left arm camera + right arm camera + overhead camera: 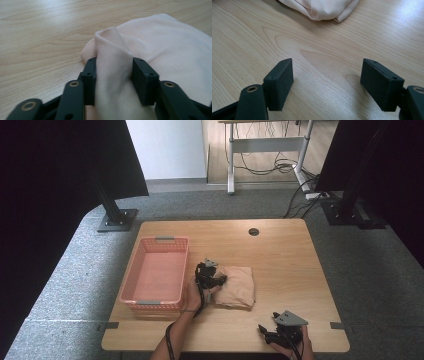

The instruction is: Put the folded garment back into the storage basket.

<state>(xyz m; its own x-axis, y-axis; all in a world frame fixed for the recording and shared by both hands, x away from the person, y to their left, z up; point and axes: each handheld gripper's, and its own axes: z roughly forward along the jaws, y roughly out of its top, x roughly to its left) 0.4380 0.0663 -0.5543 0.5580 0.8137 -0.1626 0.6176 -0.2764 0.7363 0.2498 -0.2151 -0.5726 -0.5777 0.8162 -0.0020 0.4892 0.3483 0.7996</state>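
A folded pale pink cloth (pixel 236 287) lies on the wooden table (pixel 280 255), right of a pink basket (pixel 156 274). My left gripper (pixel 216 281) is at the cloth's left edge. In the left gripper view its jaws are shut on a raised fold of the cloth (pixel 113 67), which bunches between the two pads. My right gripper (pixel 270 334) rests near the table's front edge, right of centre. In the right gripper view it (pixel 327 82) stands open over bare wood, with the cloth (pixel 322 7) farther ahead.
The pink basket is empty and stands at the table's left side. A round cable hole (pixel 254 231) sits near the far edge. Black stands (pixel 117 217) and a desk frame with cables (pixel 270 150) lie beyond the table on the grey carpet.
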